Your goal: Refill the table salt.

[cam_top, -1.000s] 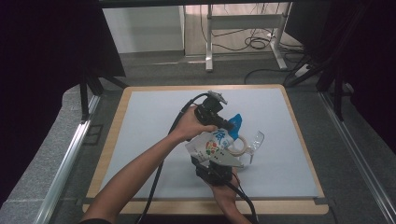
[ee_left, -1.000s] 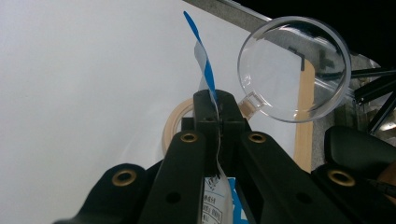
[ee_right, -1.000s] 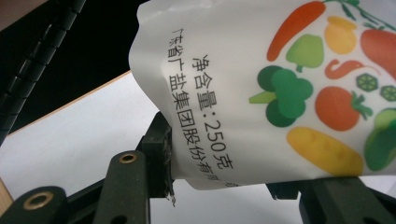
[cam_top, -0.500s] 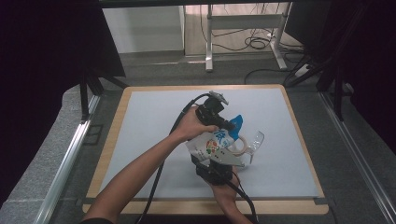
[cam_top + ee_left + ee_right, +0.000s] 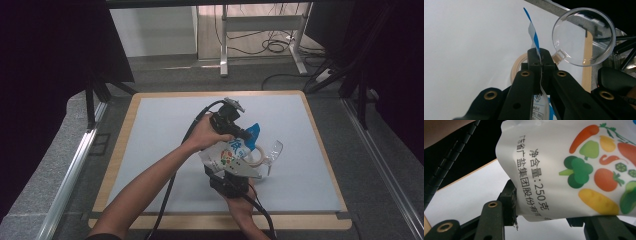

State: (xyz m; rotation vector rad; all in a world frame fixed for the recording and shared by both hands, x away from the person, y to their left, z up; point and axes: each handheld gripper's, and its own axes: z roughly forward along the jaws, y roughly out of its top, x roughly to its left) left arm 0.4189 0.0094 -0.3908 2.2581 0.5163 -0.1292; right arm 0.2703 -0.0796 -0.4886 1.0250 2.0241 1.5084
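One printed bag (image 5: 226, 154) hangs above the pale mat (image 5: 165, 130), gripped at both ends. The left gripper (image 5: 245, 134) has its jaws pressed together on the bag's thin blue top edge; the right gripper (image 5: 231, 172) clamps the bag's lower part between its jaws. Just beside the bag lie one tape ring (image 5: 253, 156) and one clear plastic cup (image 5: 272, 150). Away from the bag, the mat lies bare out to its wooden border. The right gripper view shows printed vegetables on the bag (image 5: 584, 167); the left gripper view looks into the round cup (image 5: 584, 37).
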